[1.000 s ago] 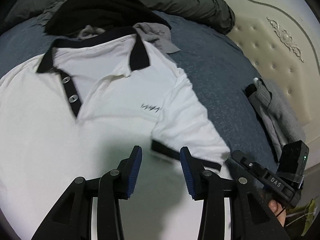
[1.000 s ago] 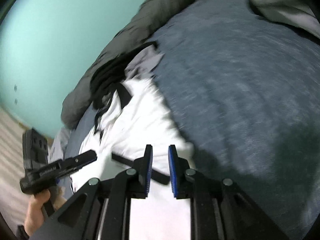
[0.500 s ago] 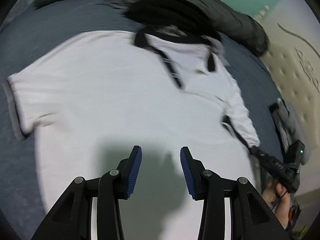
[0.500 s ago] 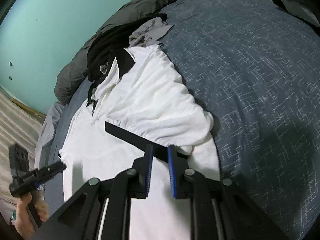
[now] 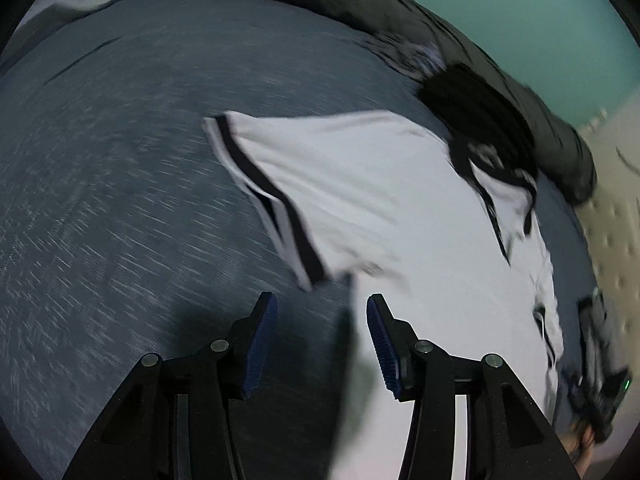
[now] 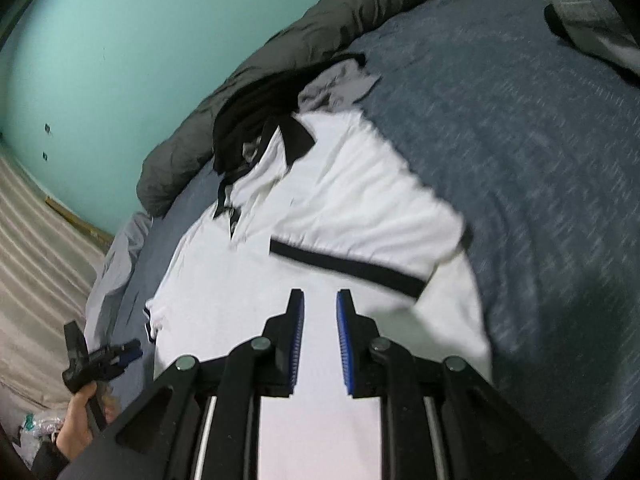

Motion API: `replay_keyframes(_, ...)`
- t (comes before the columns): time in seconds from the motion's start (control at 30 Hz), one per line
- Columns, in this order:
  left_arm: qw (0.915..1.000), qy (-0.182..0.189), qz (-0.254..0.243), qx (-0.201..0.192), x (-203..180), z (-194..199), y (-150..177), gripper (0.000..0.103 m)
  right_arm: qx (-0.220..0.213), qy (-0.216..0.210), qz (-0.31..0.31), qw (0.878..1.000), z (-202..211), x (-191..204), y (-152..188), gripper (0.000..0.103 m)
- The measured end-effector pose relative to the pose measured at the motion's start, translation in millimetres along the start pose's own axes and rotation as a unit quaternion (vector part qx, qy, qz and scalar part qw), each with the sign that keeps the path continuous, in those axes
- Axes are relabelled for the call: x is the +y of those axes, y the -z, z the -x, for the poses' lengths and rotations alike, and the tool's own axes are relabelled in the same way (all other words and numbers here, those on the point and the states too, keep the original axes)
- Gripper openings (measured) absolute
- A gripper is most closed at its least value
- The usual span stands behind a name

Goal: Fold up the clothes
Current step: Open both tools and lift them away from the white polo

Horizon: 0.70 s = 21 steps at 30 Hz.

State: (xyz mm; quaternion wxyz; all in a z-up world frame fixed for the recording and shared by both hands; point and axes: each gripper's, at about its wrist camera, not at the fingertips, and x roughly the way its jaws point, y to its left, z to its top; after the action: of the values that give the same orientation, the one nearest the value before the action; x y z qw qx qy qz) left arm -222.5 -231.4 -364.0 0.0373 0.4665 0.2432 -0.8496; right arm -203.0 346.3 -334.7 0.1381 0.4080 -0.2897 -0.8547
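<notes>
A white polo shirt (image 5: 380,200) with black collar and cuffs lies face up on the bed. In the blurred left wrist view, its left sleeve (image 5: 280,208) lies spread just ahead of my left gripper (image 5: 322,298). That gripper's jaws are opening above the shirt's side edge, and nothing is pinched between them. In the right wrist view, my right gripper (image 6: 320,292) hovers over the shirt's body (image 6: 224,280), just short of the right sleeve's black cuff (image 6: 348,266). Its jaws stand a narrow gap apart with nothing between them. The left gripper (image 6: 116,354) also shows at lower left, held by a hand.
The blue bedcover (image 5: 120,200) stretches wide to the left of the shirt. A dark grey duvet (image 6: 320,32) runs along the teal wall. A black garment (image 6: 256,108) and a grey one (image 6: 340,84) lie by the collar. The padded headboard (image 5: 616,200) is at right.
The left gripper has swept from the right sleeve across the chest to the left sleeve, and its jaws have widened a little. The right gripper has shifted slightly near the right cuff.
</notes>
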Motion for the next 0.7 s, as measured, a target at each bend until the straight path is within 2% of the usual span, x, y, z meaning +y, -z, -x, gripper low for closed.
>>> replay_keyframes(0.17,0.9993,0.01,0.031,-0.016,29,-11,-27,0.051,0.013,-0.006,0.012,1.0,-7,14,11,0.031)
replay_keyframes(0.47,0.9964,0.006,0.078,-0.032,46,-37,-70,0.054,0.026,-0.001,0.035,0.999,-15,22,15,0.031)
replay_keyframes(0.7,0.995,-0.003,0.089,-0.046,51,-54,-87,0.053,0.023,0.0,0.027,0.999,-14,18,13,0.031)
